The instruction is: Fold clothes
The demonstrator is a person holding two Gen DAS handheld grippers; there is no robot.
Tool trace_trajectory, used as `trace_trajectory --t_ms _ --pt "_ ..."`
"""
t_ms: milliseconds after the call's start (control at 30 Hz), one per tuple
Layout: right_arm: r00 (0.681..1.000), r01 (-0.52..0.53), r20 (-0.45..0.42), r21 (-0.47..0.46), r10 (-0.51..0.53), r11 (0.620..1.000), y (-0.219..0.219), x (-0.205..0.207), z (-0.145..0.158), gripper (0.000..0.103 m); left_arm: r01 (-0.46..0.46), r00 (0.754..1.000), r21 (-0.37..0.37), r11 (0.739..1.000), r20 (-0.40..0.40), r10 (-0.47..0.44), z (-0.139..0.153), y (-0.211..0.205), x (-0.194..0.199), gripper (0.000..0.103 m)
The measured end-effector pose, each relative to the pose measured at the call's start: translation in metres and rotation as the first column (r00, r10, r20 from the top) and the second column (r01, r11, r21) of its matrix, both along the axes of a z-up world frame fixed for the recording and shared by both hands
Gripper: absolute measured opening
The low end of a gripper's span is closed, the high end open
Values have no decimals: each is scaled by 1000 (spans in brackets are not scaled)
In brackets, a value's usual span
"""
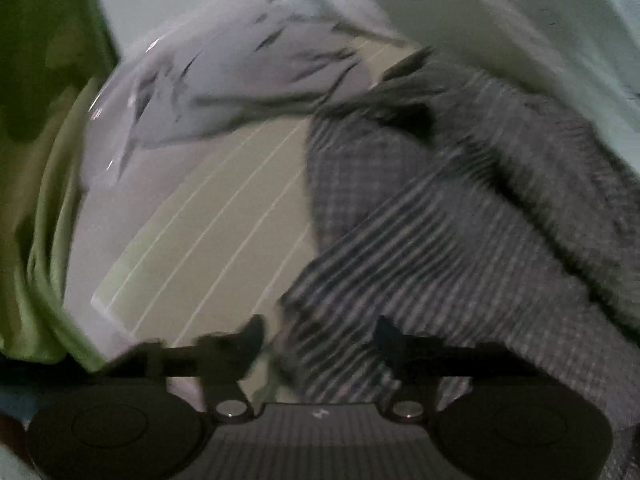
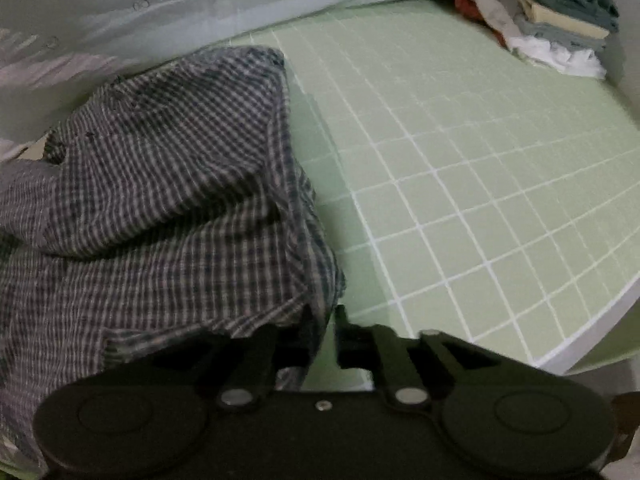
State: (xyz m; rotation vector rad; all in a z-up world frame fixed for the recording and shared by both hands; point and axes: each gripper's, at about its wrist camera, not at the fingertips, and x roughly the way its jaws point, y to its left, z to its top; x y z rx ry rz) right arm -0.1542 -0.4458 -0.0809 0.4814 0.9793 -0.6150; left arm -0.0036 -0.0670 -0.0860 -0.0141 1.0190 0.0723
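Note:
A grey and white checked shirt (image 2: 168,184) lies bunched on the left part of a pale green grid mat (image 2: 480,168). My right gripper (image 2: 320,336) is shut on the shirt's near edge, low over the mat. In the left wrist view the same checked shirt (image 1: 440,220) fills the right side, blurred by motion. My left gripper (image 1: 320,344) has its jaws apart, with shirt cloth lying between and over them; the grid mat (image 1: 224,216) shows beyond.
A stack of folded clothes (image 2: 540,20) sits at the mat's far right corner. A pale printed sheet (image 2: 200,8) lies behind the mat. A lime green cloth (image 1: 44,160) and a pale lilac garment (image 1: 224,80) are at the left. The mat's near right edge (image 2: 592,320) drops off.

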Motion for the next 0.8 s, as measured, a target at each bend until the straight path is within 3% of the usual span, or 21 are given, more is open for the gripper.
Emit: trace_trajectory --t_ms 100,200,233,267,333,400,667,800 --pt "998 2 55 -22 -1 1000 -5 -2 11 39 25 999 8 1000 46 -26 11 -21 8 84" --pt "993 8 115 -64 0 998 -14 -3 22 70 44 996 5 999 83 -44 20 -46 18 87" --pt "992 12 127 -89 -1 996 -22 -1 25 86 43 996 2 999 82 -43 19 -56 22 88" --pt "991 20 135 -111 -5 994 -30 1 27 90 50 996 4 999 77 -50 19 -67 27 88" --pt "989 44 149 -146 -22 988 -50 5 29 93 67 996 9 998 65 -67 19 -91 35 88" --pt "984 64 172 -162 -36 985 -68 8 28 103 120 991 45 992 59 -122 21 -115 44 89" --pt "995 24 102 -211 -3 977 -113 61 1 103 231 962 155 961 109 -249 42 -171 82 94" --pt "998 26 62 -206 -14 978 -129 94 -14 103 247 959 173 953 100 -267 34 -177 113 96"
